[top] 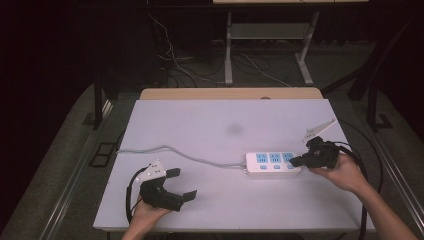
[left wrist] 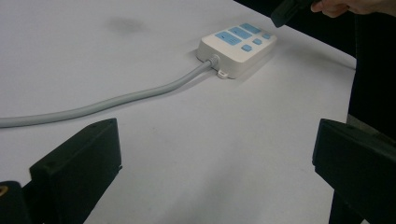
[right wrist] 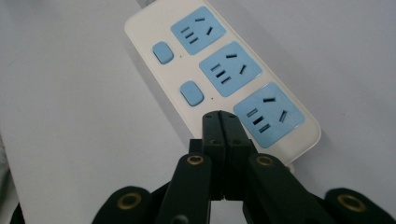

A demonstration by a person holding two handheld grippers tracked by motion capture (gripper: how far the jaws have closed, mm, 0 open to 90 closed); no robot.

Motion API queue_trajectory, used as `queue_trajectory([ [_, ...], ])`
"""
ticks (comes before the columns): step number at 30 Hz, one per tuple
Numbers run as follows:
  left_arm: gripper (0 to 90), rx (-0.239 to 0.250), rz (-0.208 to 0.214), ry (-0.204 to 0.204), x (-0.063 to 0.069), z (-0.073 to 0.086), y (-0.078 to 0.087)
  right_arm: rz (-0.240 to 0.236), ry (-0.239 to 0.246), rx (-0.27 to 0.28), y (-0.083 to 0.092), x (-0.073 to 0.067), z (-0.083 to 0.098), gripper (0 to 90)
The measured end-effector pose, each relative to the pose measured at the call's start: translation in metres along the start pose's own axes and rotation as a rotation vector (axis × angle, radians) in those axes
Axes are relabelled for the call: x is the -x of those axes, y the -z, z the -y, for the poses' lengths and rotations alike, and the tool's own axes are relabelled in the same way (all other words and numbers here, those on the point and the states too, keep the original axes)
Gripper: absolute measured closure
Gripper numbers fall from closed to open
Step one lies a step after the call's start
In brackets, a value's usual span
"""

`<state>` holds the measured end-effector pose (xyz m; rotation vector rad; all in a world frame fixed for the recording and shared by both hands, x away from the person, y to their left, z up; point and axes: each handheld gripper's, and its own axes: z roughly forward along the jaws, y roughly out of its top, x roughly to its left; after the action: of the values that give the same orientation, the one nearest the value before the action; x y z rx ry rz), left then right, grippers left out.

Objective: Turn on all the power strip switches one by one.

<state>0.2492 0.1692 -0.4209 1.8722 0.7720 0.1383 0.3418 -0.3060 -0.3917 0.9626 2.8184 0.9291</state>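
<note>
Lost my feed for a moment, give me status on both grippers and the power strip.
Right gripper shut, empty, tips over power strip at its third switch. Left gripper open, empty, apart. Strip flat on table, cable trailing left. Nothing in the way.

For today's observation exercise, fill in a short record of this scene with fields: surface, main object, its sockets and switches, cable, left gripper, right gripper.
surface: white table
main object: power strip, lying flat
sockets: three, blue
switches: two blue ones show in the right gripper view; where a third would be is hidden by the jaws
cable: grey cable runs left from the strip
left gripper: left gripper open, apart from the strip
right gripper: right gripper shut, empty, tip over the strip's end
</note>
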Motion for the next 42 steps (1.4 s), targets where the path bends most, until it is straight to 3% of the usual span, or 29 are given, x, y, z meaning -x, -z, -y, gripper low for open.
queue_trajectory([
  [18,0.0,-0.005,-0.005,0.001,-0.001,0.0,0.0,0.021,0.003,-0.031,-0.015,0.004,-0.002,90.0],
  [28,0.0,-0.005,-0.008,0.001,0.0,0.0,0.0,0.018,-0.012,-0.018,-0.017,0.006,0.001,90.0],
  [42,0.0,-0.02,-0.004,-0.005,0.001,0.0,-0.003,0.037,0.01,-0.003,-0.02,0.003,0.004,90.0],
])
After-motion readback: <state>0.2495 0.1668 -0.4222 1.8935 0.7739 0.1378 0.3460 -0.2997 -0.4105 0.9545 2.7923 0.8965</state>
